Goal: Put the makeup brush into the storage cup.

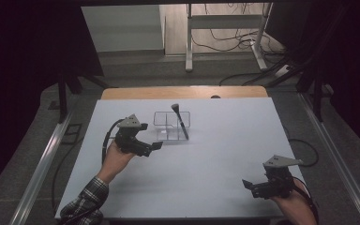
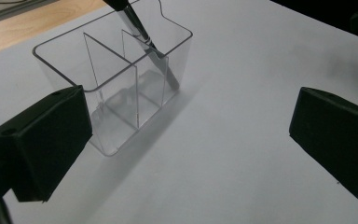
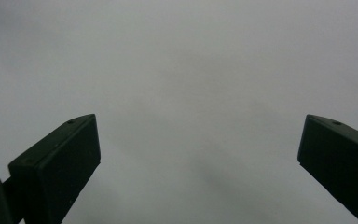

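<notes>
Left gripper view shows the left hand-held gripper [image 2: 186,140] spread wide just beside the clear plastic divided organizer [image 2: 116,88] on the white worktop [image 2: 242,70]. A slim black makeup brush [image 2: 137,25] leans in its far compartment, probably so the rim props it. The right hand-held gripper [image 1: 258,186] rests spread and empty, well apart.

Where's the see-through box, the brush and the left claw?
see-through box [image 2: 116,116]: left gripper view, near clear wall.
brush [image 1: 182,123]: high view, middle of its handle, leaning in the box.
left claw [image 1: 153,147]: high view, midway between its open fingertips.
</notes>
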Demonstrator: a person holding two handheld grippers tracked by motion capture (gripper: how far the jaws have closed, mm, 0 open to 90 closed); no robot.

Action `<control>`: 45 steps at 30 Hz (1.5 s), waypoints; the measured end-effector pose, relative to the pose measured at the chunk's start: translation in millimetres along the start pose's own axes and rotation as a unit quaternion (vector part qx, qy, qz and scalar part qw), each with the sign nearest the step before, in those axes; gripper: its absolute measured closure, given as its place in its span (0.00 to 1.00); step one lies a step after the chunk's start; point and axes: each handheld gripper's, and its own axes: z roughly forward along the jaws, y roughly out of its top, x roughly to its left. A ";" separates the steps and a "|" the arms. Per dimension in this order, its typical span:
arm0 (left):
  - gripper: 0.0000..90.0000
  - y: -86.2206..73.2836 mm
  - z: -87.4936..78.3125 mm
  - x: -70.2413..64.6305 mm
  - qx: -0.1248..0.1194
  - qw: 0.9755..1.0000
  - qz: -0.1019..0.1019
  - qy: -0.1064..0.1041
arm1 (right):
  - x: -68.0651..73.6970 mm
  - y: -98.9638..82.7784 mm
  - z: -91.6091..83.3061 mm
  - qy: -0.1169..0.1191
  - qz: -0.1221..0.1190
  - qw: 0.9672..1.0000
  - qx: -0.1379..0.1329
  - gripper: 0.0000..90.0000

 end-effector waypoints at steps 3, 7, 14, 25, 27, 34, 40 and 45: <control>0.00 -1.8 -1.4 -1.7 -0.001 1.000 -0.001 0.000 | -0.1 0.1 -0.4 0.000 0.000 1.000 -0.001 0.00; 0.00 -4.7 -3.9 -4.2 -0.003 1.000 -0.002 0.002 | -0.1 0.1 -0.5 0.000 0.001 1.000 -0.001 0.00; 0.00 -10.4 -8.6 -9.1 -0.002 1.000 -0.004 0.002 | 0.1 0.1 -0.5 0.002 0.001 1.000 -0.002 0.00; 0.00 -16.3 -14.9 -15.6 -0.007 1.000 -0.005 0.001 | 0.0 0.1 -0.5 0.000 0.002 1.000 -0.004 0.00; 0.00 -17.1 -15.7 -17.4 -0.007 1.000 -0.004 0.000 | 0.0 0.1 -0.5 0.000 0.001 1.000 -0.004 0.00; 0.00 -19.9 -18.7 -21.7 -0.005 1.000 -0.002 0.000 | 0.0 0.2 -0.7 0.000 0.002 1.000 -0.004 0.00; 0.00 -23.7 -23.1 -23.4 -0.006 1.000 -0.004 0.000 | -0.1 0.2 -0.9 0.000 0.001 1.000 -0.004 0.00; 0.00 -26.5 -27.1 -24.8 -0.008 1.000 -0.007 0.002 | 0.0 0.3 -0.9 -0.001 0.000 1.000 -0.004 0.00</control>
